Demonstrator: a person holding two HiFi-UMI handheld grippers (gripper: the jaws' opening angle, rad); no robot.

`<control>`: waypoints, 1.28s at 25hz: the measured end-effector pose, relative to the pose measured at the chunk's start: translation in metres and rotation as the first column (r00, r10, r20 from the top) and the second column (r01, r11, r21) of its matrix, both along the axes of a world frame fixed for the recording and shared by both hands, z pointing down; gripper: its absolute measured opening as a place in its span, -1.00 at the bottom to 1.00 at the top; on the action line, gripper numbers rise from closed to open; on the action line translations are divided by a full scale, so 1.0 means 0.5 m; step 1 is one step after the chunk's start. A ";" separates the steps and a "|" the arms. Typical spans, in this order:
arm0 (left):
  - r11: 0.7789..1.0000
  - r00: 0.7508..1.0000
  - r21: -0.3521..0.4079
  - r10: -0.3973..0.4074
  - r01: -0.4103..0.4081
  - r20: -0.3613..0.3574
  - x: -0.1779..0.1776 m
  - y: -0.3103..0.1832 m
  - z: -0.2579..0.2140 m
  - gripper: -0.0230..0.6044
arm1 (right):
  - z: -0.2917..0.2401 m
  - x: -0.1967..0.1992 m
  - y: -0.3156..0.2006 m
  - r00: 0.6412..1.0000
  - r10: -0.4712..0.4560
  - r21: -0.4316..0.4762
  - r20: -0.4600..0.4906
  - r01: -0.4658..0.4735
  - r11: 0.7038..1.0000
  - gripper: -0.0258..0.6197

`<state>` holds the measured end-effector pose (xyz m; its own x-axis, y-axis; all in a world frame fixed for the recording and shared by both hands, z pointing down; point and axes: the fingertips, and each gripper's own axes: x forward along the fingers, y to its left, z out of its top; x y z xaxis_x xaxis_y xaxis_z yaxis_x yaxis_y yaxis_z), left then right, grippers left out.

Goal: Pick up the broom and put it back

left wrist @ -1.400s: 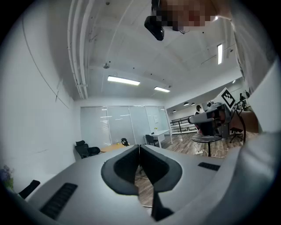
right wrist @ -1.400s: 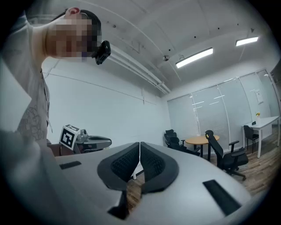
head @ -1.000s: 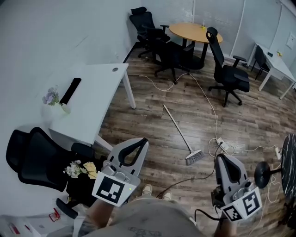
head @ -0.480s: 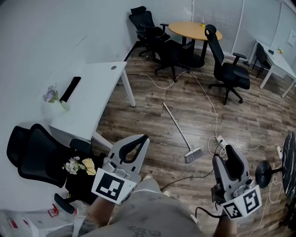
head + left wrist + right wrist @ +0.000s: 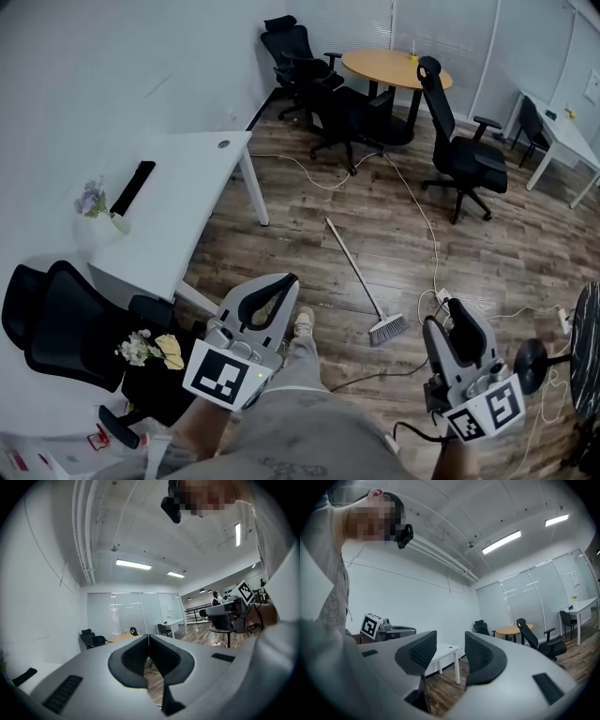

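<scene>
Looking steeply down, an office room with a wooden floor (image 5: 309, 253). The broom (image 5: 356, 275) lies flat on the floor near the middle of the room, its thin handle pointing away towards the far chairs and its bristle head nearest the person. No gripper touches it; both are held well short of it, low in the picture. The left gripper (image 5: 287, 283), on the left, has its jaws closed tip to tip with nothing between them. The right gripper (image 5: 445, 315), on the right, has its jaws open with a clear gap, and only floor and furniture show through it. A shoe (image 5: 302, 322) of the person shows on the floor between the left gripper and the broom head. A white worktop (image 5: 187, 187) stands to the left of the broom, with a black office chair (image 5: 56, 323) below it in the picture and a bunch of flowers (image 5: 150, 347) beside that chair. A white cable (image 5: 427, 217) trails across the floor to the right of the broom. A round wooden table (image 5: 394, 66) ringed by black chairs stands at the far end.
</scene>
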<state>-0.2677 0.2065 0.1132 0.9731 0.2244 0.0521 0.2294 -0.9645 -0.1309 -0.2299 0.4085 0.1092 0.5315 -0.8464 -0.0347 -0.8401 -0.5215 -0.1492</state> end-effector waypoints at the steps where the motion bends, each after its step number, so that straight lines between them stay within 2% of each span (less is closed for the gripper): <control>1: 1.000 1.000 -0.002 0.002 -0.001 0.003 0.017 -0.011 0.007 -0.86 | 0.006 0.018 -0.010 1.000 0.003 -0.005 0.002 -0.003 1.000 -0.34; 7: 1.000 1.000 -0.008 0.008 -0.008 0.023 0.145 -0.091 0.027 -0.86 | 0.040 0.151 -0.092 0.999 0.011 -0.034 0.051 -0.009 0.999 -0.34; 14: 1.000 0.994 -0.019 0.016 -0.014 0.109 0.322 -0.217 0.076 -0.86 | 0.098 0.340 -0.229 0.992 0.023 -0.136 0.122 -0.006 0.991 -0.34; 18: 0.999 0.984 0.007 0.041 -0.043 0.175 0.424 -0.294 0.123 -0.86 | 0.146 0.443 -0.314 0.986 0.041 -0.204 0.162 -0.007 0.979 -0.34; 22: 0.998 0.969 -0.004 0.063 -0.064 0.238 0.519 -0.370 0.184 -0.86 | 0.229 0.542 -0.391 0.973 0.062 -0.272 0.223 0.001 0.962 -0.34; 26: 0.996 0.951 -0.038 0.090 -0.083 0.296 0.603 -0.423 0.264 -0.86 | 0.342 0.629 -0.442 0.932 0.103 -0.310 0.347 0.011 0.951 -0.33; 29: 0.994 0.924 -0.085 0.094 -0.067 0.371 0.645 -0.454 0.348 -0.86 | 0.413 0.676 -0.472 0.910 0.125 -0.354 0.396 0.025 0.935 -0.33; 32: 0.994 0.891 -0.099 0.087 -0.048 0.446 0.670 -0.475 0.430 -0.86 | 0.479 0.709 -0.499 0.889 0.130 -0.383 0.438 0.054 0.922 -0.33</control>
<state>0.0675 -0.0312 0.3281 0.8327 0.3116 0.4577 0.3099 -0.9473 0.0810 0.1247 0.1590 0.3488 0.4429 -0.7240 0.5288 -0.7076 -0.6445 -0.2897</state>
